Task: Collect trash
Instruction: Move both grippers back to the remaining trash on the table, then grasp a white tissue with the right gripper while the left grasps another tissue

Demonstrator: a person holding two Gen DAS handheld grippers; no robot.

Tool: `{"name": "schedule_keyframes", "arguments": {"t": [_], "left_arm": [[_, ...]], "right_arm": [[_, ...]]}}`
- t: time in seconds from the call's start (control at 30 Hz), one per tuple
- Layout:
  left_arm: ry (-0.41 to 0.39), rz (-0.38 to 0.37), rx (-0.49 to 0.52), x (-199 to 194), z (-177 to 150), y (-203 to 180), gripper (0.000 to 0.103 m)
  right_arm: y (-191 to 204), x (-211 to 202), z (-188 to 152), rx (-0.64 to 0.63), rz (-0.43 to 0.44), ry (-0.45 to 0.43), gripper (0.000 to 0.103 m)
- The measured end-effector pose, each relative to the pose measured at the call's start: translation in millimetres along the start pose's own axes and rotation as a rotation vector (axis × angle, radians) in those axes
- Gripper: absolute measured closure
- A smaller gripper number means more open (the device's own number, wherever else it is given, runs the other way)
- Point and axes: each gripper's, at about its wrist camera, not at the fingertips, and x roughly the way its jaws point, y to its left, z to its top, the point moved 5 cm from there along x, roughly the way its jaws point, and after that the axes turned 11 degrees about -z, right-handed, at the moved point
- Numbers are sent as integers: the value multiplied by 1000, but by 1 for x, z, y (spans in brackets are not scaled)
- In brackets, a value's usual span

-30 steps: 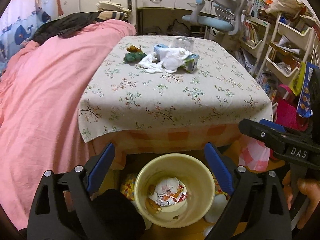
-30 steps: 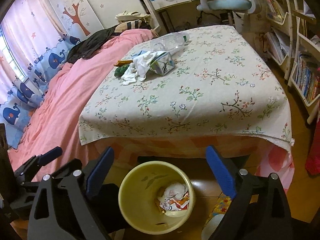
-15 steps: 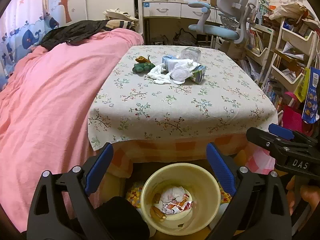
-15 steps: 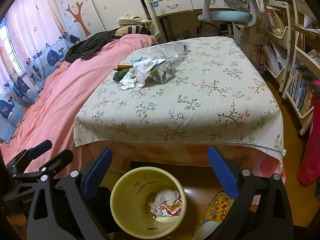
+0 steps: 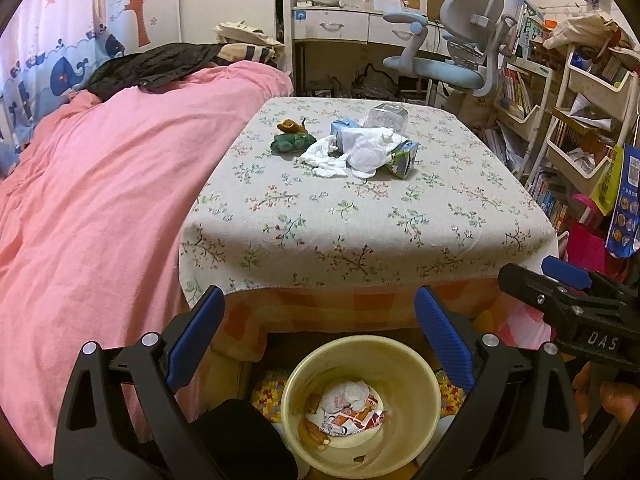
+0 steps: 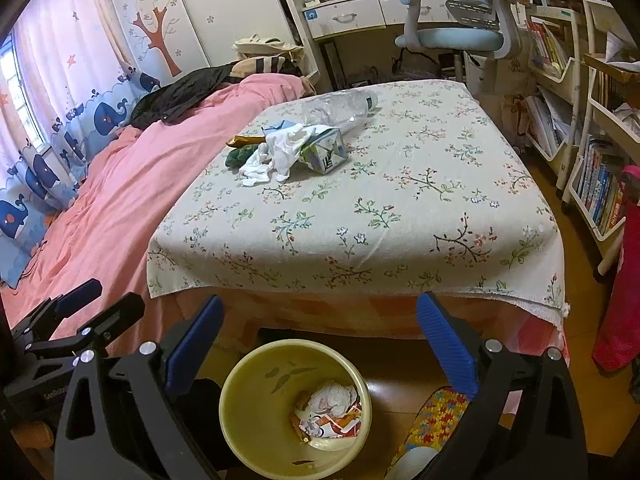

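- Bedroom: a low table (image 5: 360, 216) under a flowered cloth stands beside a bed with a pink cover (image 5: 100, 184); a desk, a swivel chair (image 5: 452, 60) and bookshelves fill the back and right.
- Trash left to collect lies in one heap on the far half of the table: crumpled white tissues (image 6: 276, 152), a small carton (image 6: 326, 150), a clear plastic bottle (image 6: 336, 110) on its side, and a green and orange scrap (image 5: 290, 136).
- A yellow bin (image 6: 248, 408) on the floor at the table's near edge already holds wrappers and tissue.
- Left gripper (image 5: 318, 344) and right gripper (image 6: 320, 344): both spread wide and empty, above the bin.
- Step, as judged: between drops; next comes a long reach across the table to the heap.
- Legible writing: "DAS" on the right gripper's body, seen from the left camera; "GenRobo…" on the left one's.
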Motion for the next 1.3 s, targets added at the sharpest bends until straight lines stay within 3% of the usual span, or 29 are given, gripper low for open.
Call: {"name": "schedule_keyframes", "arguments": {"t": [0.47,0.63,0.73,0.9,1.03,1.3], "left_arm": [[-79,62,41,12,75,20,8],[-50,49,-33,26,73,33,8],[-49,42,-27,32,77,34,8],[-48,38,-52,48,92,41,8],[-30,73,-67,66,104,52,8],[1,99,-95,93,120,67,8]], "right_arm": [[11,-10,68,-139,-8,-88,8],[5,-2,77,-149,-13,-104,8],[4,15,69,-95,11,-45,8],[16,15,81,-147,17,-79,8],[18,26,92,-129,30,-68,8],[39,53,116,-208,43,-58,8]]}}
